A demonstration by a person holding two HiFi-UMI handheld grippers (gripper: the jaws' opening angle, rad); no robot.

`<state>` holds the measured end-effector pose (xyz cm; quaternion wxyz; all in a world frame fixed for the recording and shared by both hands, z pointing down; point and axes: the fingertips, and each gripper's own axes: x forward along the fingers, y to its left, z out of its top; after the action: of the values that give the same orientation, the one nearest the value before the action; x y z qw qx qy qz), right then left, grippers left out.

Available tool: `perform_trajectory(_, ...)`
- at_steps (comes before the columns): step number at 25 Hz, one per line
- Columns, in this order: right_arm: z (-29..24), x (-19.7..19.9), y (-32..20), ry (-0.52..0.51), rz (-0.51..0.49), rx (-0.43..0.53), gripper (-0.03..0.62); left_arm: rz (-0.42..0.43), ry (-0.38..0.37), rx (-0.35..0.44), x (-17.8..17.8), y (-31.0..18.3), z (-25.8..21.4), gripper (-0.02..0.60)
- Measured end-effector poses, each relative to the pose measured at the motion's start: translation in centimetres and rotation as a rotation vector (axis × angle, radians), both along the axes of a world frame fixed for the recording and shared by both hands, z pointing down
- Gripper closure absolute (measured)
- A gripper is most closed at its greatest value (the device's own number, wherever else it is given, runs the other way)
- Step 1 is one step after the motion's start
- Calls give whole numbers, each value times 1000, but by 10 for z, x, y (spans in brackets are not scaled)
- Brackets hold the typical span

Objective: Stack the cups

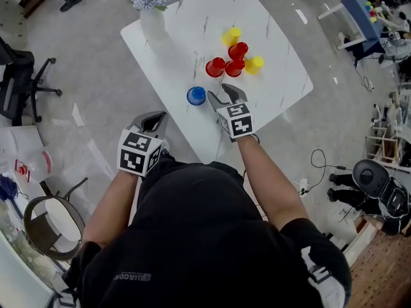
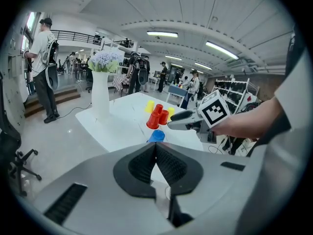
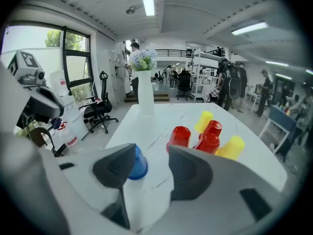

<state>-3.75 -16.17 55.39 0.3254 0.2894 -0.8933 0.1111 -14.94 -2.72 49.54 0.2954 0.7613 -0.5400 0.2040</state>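
Observation:
Several plastic cups stand upside down and apart on the white marble table [image 1: 282, 92]. The blue cup [image 1: 196, 95] [image 3: 138, 164] [image 2: 157, 135] is nearest me. Behind it are three red cups [image 1: 215, 67] [image 1: 234, 68] [image 1: 238, 51] and two yellow cups [image 1: 232, 36] [image 1: 254, 64]. My right gripper [image 1: 223, 94] [image 3: 150, 153] hovers over the table just right of the blue cup, open, with nothing between its jaws. My left gripper [image 1: 154, 116] [image 2: 156, 148] hangs off the table's near-left edge, shut and empty.
A white vase of pale flowers [image 1: 153, 18] [image 3: 145, 94] stands at the table's far-left corner. On the floor are a black office chair [image 1: 19, 76] at the left and a round stool [image 1: 54, 223] near me. People stand in the background.

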Motion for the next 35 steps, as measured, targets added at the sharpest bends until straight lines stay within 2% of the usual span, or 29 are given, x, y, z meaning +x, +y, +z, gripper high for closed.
perform_trajectory(4,1,9,-27,-9,49,1,384,9,-8,5,3,-1,-4,581)
perform_trajectory(14,11,4,-80,7,119,-20,384,-10,-16,-11,-2,5,-1,581)
perform_trajectory(22,21,-11,-101,72,99,2,384,-62,-15,-30,-18,14,2,581)
perform_trajectory(35,47,-15,-110,169,38,-24,381,-123,-3,-52,-33,20,10,581)
